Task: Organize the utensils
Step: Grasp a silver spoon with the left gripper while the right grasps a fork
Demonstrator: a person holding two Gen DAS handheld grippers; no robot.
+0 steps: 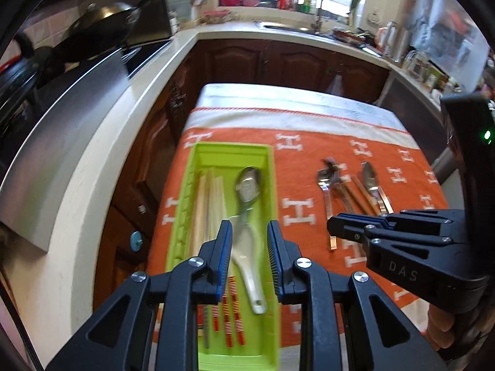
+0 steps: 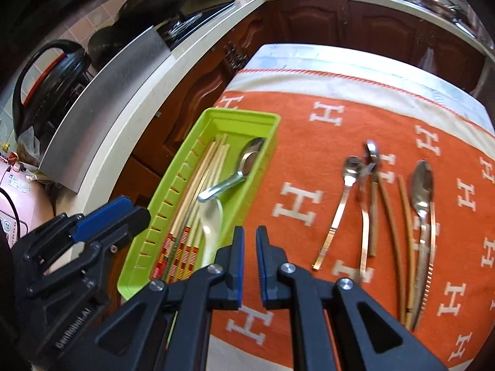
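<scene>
My left tongs (image 1: 249, 238) hang over the lime-green tray (image 1: 185, 204), their blue pads parted by a narrow gap with nothing pressed between them; the white ladle-like spoon (image 1: 247, 262) lies in the tray below that gap, clear of the pads. A metal spoon (image 1: 249, 182) rests in the tray too, its bowl toward the far end, overlapping the white spoon. Along the tray's slotted left wall lie the pale chopsticks (image 1: 205, 204), their red-and-yellow striped ends (image 1: 230, 309) toward me.

My right tongs (image 2: 250, 247) hover above the orange cloth (image 2: 309, 130) with white H marks that covers the surface, just to the right of the tray's near corner. Their pads stand almost together, a thin slit between them, and they hold nothing.

The utensils outside the tray lie on the cloth, well to the right of it. From the right wrist view I see a small copper-handled spoon (image 2: 340, 210) at the left of the group, then another copper-handled piece (image 2: 366, 204) whose head I cannot make out, two brown chopsticks (image 2: 399, 235), and at the right a larger spoon (image 2: 422, 191) crossing a further copper handle. All lie roughly side by side, heads away from me.

Behind the surface runs a pale kitchen counter (image 1: 102, 154) with dark wooden cabinets (image 1: 278, 58) beneath, and a black frying pan (image 1: 102, 27) on the stove at the left.
</scene>
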